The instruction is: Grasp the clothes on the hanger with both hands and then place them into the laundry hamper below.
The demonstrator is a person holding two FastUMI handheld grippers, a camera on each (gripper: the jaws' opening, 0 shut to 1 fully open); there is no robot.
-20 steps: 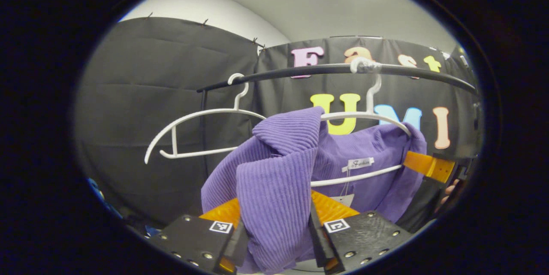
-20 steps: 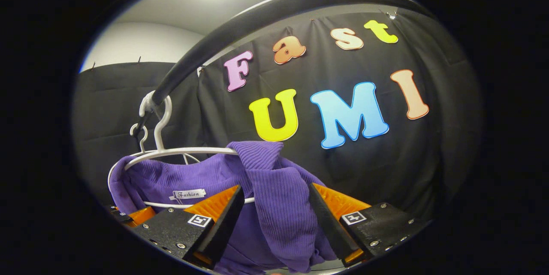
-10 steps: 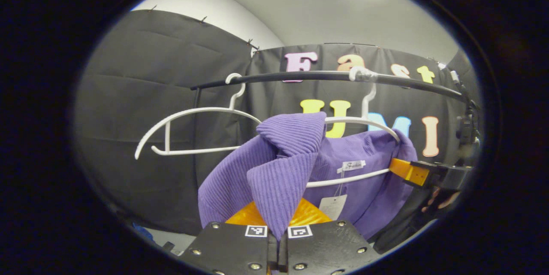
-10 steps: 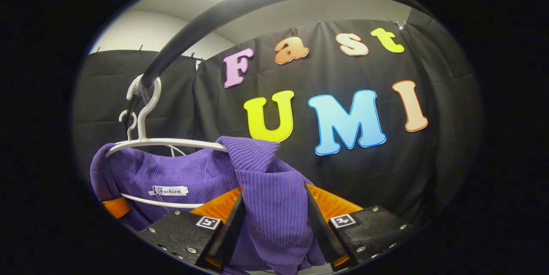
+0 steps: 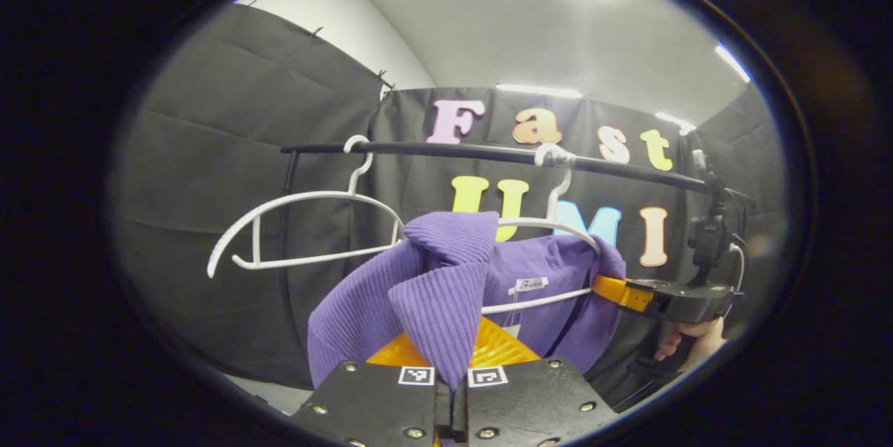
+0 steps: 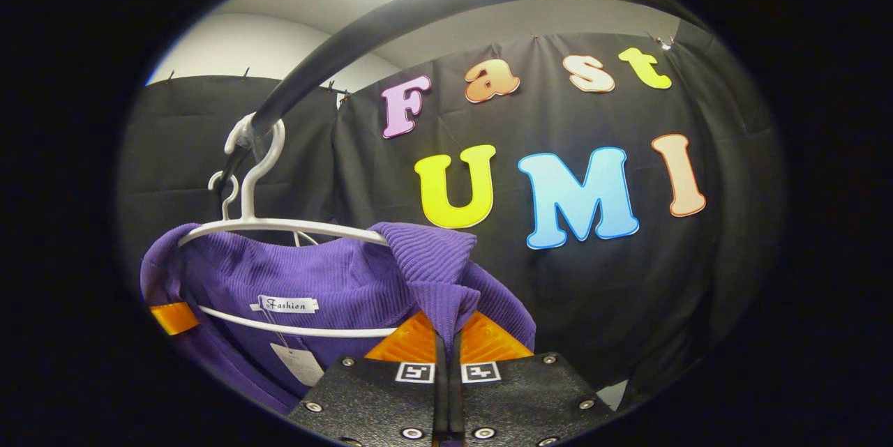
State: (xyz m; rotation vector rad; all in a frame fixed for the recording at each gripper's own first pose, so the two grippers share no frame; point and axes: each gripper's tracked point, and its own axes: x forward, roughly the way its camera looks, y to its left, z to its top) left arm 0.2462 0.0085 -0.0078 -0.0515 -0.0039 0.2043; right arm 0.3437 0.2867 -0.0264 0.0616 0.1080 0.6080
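A purple ribbed sweater (image 5: 446, 286) hangs on a white hanger (image 5: 558, 227) from a black rail (image 5: 488, 152). In the left gripper view my left gripper (image 5: 452, 381) is shut on the sweater's near shoulder fold. In the right gripper view my right gripper (image 6: 446, 363) is shut on the other shoulder of the sweater (image 6: 328, 279), just below the white hanger (image 6: 279, 227). The right gripper (image 5: 631, 293) also appears in the left gripper view at the sweater's far shoulder, held by a hand (image 5: 687, 342).
An empty white hanger (image 5: 300, 231) hangs on the rail to the left of the sweater. The black rail (image 6: 418, 21) arcs close overhead in the right gripper view. Black cloth walls stand behind and to the left.
My right gripper has closed from open onto the sweater's shoulder. My left gripper closed on its fold about half a second earlier and has drawn back a little from the rail.
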